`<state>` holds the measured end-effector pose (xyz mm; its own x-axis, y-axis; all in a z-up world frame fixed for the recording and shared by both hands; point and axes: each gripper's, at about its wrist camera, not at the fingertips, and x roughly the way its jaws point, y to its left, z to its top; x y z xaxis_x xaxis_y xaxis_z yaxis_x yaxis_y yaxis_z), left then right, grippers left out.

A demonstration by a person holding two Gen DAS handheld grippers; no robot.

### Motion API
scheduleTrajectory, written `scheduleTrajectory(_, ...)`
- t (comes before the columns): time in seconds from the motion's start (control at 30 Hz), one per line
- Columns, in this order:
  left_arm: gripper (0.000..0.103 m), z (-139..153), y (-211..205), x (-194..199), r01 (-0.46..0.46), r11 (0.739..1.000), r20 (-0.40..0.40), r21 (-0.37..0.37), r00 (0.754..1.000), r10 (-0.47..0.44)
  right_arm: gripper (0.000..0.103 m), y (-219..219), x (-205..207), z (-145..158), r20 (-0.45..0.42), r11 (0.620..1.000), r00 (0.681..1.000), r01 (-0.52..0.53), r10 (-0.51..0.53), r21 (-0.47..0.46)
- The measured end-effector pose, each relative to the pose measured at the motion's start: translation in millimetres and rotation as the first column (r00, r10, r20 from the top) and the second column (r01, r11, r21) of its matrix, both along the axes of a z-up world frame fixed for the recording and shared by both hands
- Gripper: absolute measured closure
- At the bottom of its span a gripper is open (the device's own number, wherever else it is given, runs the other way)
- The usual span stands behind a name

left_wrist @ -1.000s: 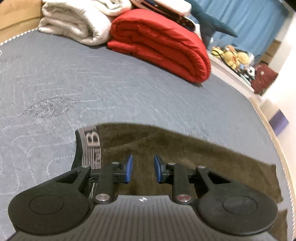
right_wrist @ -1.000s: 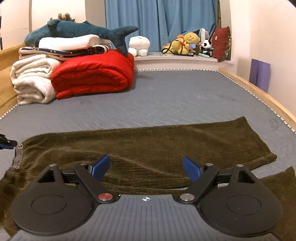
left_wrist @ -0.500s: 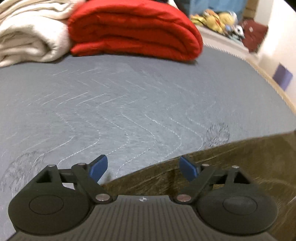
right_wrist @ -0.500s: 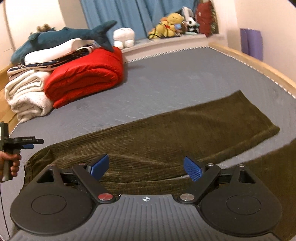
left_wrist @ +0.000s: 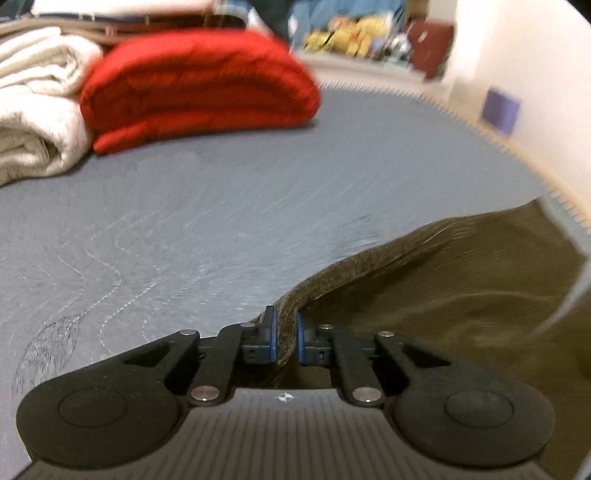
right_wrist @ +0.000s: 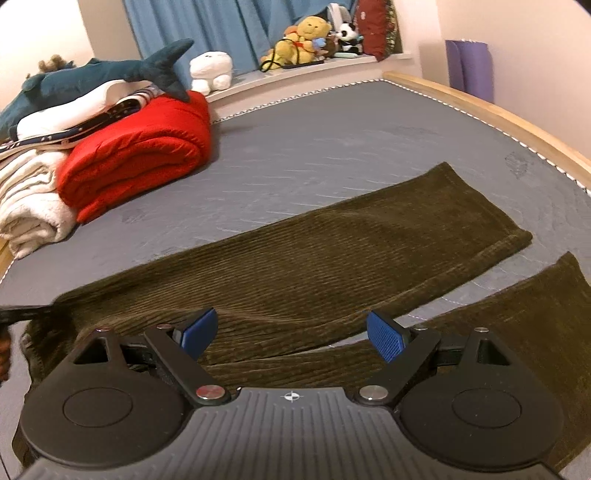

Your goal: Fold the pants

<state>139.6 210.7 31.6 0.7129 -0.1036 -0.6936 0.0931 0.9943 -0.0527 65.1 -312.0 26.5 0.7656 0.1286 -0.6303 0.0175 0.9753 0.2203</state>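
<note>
You are pinching the pants (left_wrist: 461,295) edge at lower centre with your left gripper (left_wrist: 285,338) to lift a fold; your right gripper (right_wrist: 291,332) is hovering wide apart, empty, over the legs spread across the bed (right_wrist: 332,147).

At ten o'clock from me a folded red blanket (right_wrist: 140,155) lies on the grey mattress (right_wrist: 332,147), touching white towels (right_wrist: 29,206). A toy shark (right_wrist: 92,77) rests above them. At twelve o'clock, stuffed toys (right_wrist: 306,40) sit before blue curtains (right_wrist: 221,26).

Pants (right_wrist: 332,266) on mattress (right_wrist: 332,147)
</note>
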Motion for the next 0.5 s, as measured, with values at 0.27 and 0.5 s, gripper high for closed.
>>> scheduleTrajectory(0.27, 0.091, 10, -42, -151, 0.032, 0.985, -0.068, -0.167, 0.997, -0.044, 0.014, -7, -4, -9, -0.031, 0.998, 0.999, 0.046, -0.045, 0.032)
scheduleTrajectory(0.5, 0.047, -13, -9, -179, -0.200, 0.902, -0.212, -0.382, 0.969, 0.125, 0.014, -3, -11, -19, -0.061, 0.998, 0.997, 0.051, -0.049, 0.042)
